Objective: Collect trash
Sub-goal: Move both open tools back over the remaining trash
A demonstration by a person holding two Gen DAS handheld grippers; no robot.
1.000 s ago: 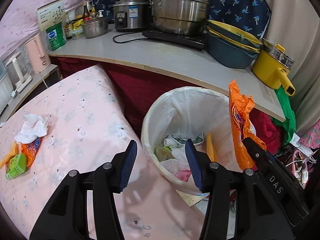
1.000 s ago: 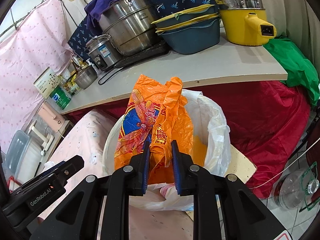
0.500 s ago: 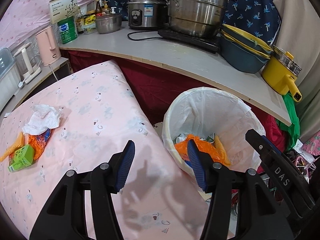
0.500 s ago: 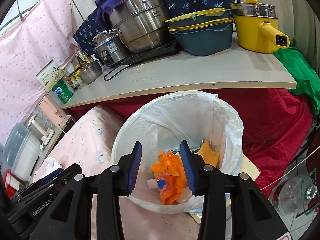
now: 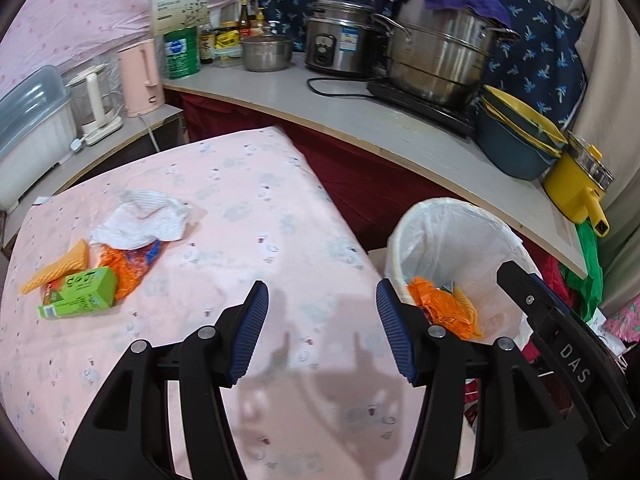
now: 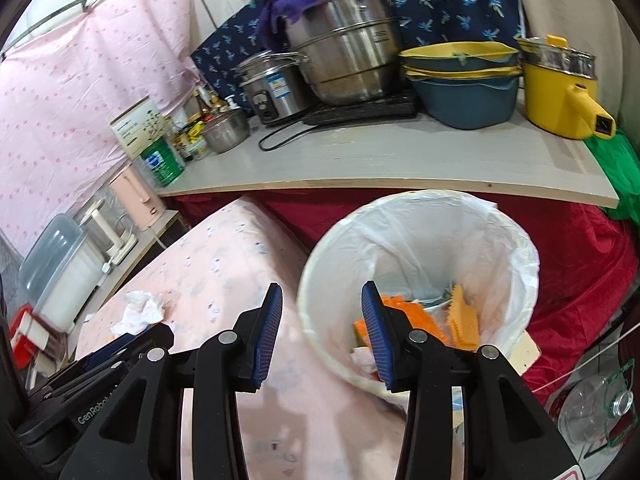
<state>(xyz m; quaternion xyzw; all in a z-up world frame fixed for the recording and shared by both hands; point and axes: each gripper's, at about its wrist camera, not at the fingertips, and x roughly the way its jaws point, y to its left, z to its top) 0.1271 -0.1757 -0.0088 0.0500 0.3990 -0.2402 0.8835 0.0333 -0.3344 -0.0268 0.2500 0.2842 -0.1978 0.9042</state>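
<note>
A white-lined trash bin (image 5: 460, 204) (image 6: 420, 196) stands beside the pink-clothed table (image 5: 260, 200). An orange wrapper (image 5: 440, 308) (image 6: 394, 302) lies inside it on other trash. On the table's left lie a crumpled white tissue (image 5: 140, 220) (image 6: 140, 308), a second orange wrapper (image 5: 128, 268), a green box (image 5: 80, 292) and a yellow ridged piece (image 5: 56, 270). My left gripper (image 5: 322, 284) hangs open over the tablecloth, nothing between its fingers. My right gripper (image 6: 322, 286) is open over the bin's near-left rim, empty.
A grey counter (image 5: 360, 120) behind holds a big steel pot (image 5: 436, 60), rice cooker (image 5: 340, 40), stacked blue basins (image 5: 516, 144) and a yellow electric pot (image 5: 576, 184). A pink kettle (image 5: 142, 76) stands at left. Red cloth (image 6: 580, 264) hangs under the counter.
The right gripper opened and the orange wrapper dropped from it into the bin. Both grippers then swung left, from over the bin toward the table.
</note>
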